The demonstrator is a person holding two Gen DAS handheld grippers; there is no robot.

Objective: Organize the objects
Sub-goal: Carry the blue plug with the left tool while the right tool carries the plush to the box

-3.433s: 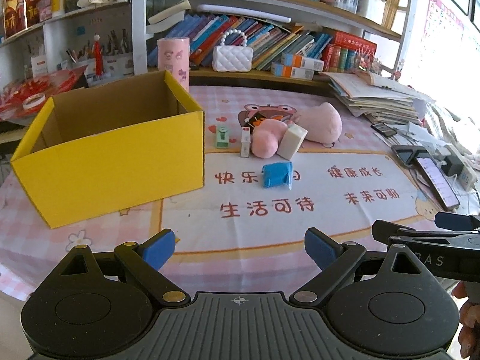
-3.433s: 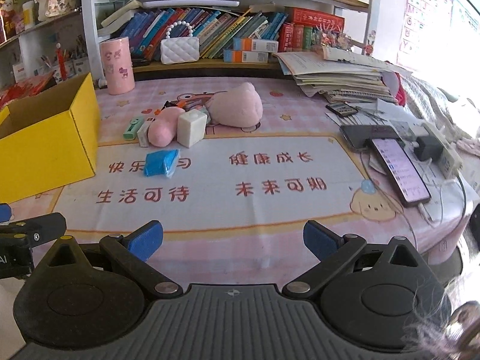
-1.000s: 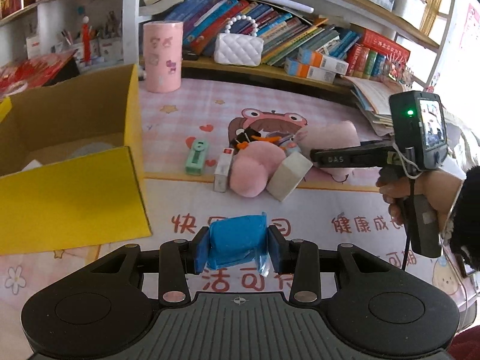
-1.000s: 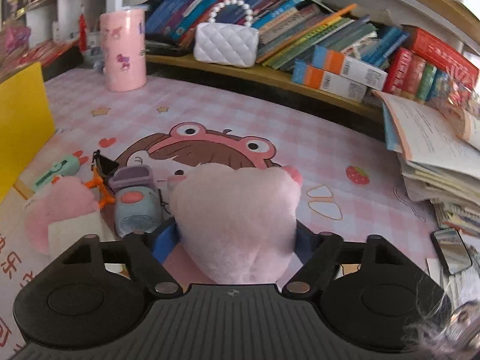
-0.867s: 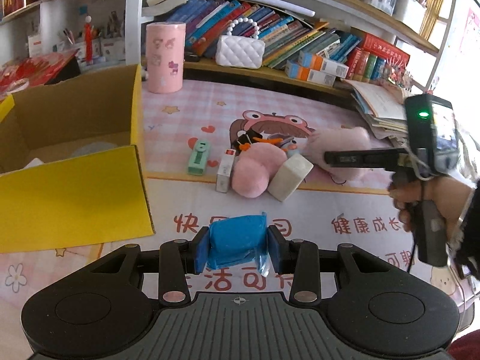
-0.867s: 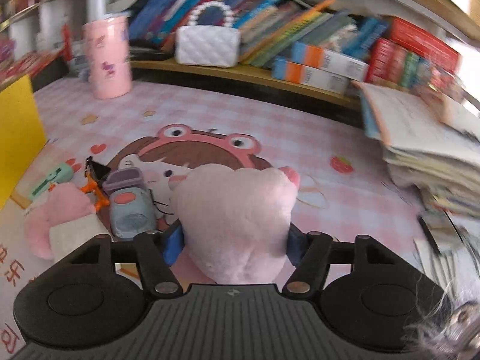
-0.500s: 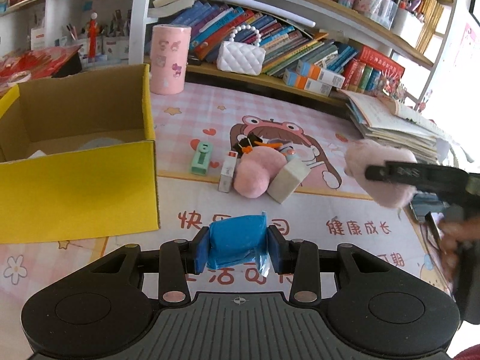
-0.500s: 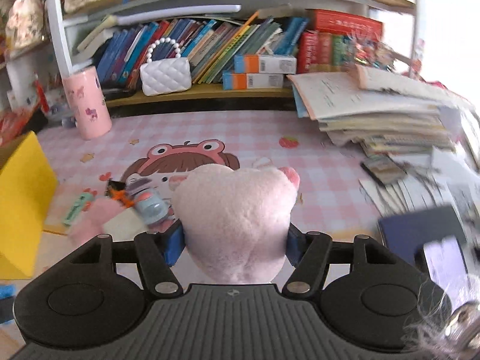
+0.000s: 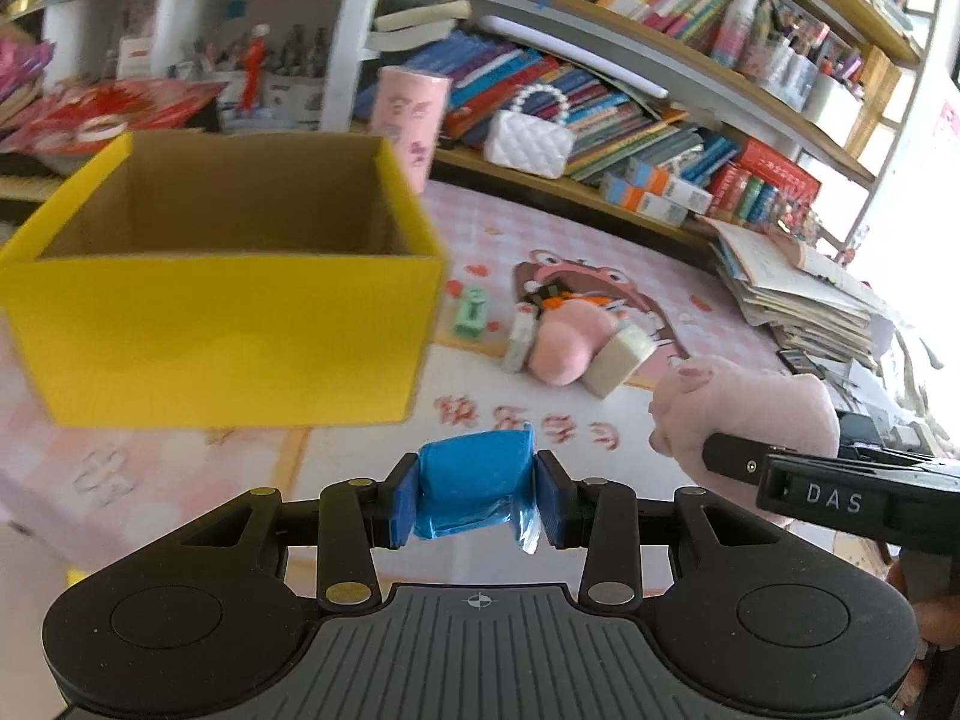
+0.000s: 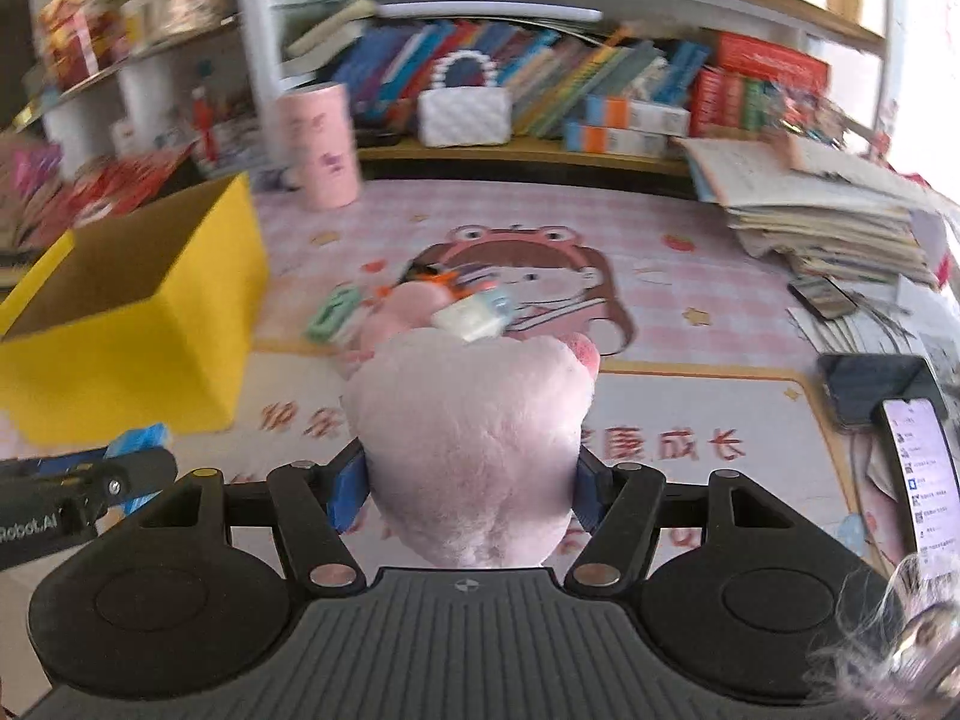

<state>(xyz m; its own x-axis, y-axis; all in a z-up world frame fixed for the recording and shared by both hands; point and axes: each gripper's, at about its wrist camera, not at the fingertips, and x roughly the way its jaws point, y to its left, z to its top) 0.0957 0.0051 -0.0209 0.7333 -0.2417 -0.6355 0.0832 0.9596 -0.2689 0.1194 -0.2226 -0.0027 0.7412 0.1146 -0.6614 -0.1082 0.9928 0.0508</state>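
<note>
Two soft items: crinkly blue packet (image 9: 474,489), fluffy pink plush (image 10: 474,438).

Blue packet (image 9: 474,489): soft, wrinkled wrap, clamped between the pads of the left hand-held gripper (image 9: 475,501), clear of the bench. Pink plush toy (image 10: 474,444): rounded, fuzzy, clamped in the right hand-held gripper (image 10: 471,489), also raised. Yellow cardboard box (image 9: 228,312): open top, upright on the bench, left of a cluster holding a green item (image 9: 471,313), small pink plush (image 9: 564,351) and white block (image 9: 621,357).
</note>
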